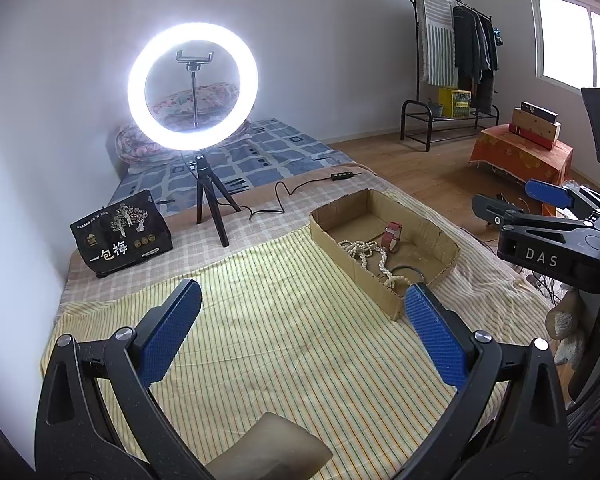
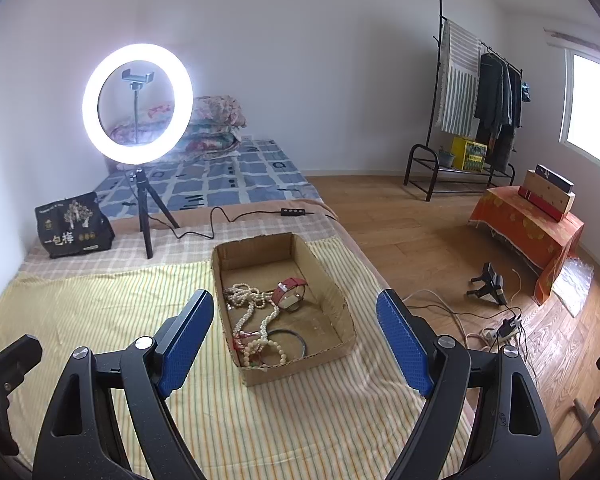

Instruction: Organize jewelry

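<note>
Both grippers, left point(image 1: 302, 330) and right point(image 2: 296, 338), fingers spread, grasping nothing, above striped cloth point(image 2: 100, 320) on bed. Pearl necklace point(image 2: 252, 312), red watch point(image 2: 290, 290), dark bangle point(image 2: 288, 344) tangled inside cardboard box point(image 2: 340, 308) near bed's right edge. Stage unclear; any lift best taken strand by strand.

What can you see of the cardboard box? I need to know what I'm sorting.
The cardboard box is a shallow, open-topped brown tray with rough-cut walls, lying flat on the striped yellow cloth. Inside lie a tangle of pale bead necklaces, a red-strapped watch and a thin dark bangle. Neither gripper touches it.
</note>
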Available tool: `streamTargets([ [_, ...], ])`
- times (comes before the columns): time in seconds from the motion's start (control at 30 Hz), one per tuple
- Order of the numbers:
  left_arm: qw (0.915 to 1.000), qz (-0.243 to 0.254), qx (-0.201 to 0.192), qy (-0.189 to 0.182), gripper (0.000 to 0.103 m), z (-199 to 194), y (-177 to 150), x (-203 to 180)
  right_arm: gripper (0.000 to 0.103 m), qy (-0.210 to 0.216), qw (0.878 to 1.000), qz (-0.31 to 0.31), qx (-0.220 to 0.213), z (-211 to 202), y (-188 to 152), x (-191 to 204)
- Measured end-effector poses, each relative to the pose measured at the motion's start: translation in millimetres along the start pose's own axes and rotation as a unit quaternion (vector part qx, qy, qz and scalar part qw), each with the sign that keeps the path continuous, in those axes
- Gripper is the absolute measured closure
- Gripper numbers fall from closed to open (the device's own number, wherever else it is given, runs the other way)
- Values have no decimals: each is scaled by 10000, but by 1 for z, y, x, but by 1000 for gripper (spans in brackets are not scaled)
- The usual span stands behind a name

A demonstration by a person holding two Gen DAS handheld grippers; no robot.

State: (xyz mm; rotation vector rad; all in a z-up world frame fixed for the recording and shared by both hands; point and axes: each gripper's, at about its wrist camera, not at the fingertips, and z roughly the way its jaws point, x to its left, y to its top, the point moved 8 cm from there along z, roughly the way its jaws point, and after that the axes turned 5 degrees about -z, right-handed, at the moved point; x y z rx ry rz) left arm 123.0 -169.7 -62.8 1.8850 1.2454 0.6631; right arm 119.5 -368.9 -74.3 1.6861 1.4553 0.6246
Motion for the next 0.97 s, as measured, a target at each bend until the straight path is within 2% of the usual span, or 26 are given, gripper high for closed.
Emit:
streamTargets([
  [0.97, 9999, 22, -101, 72, 0, -1, 4, 9, 19, 27, 9999, -76, 72, 3, -5, 8],
])
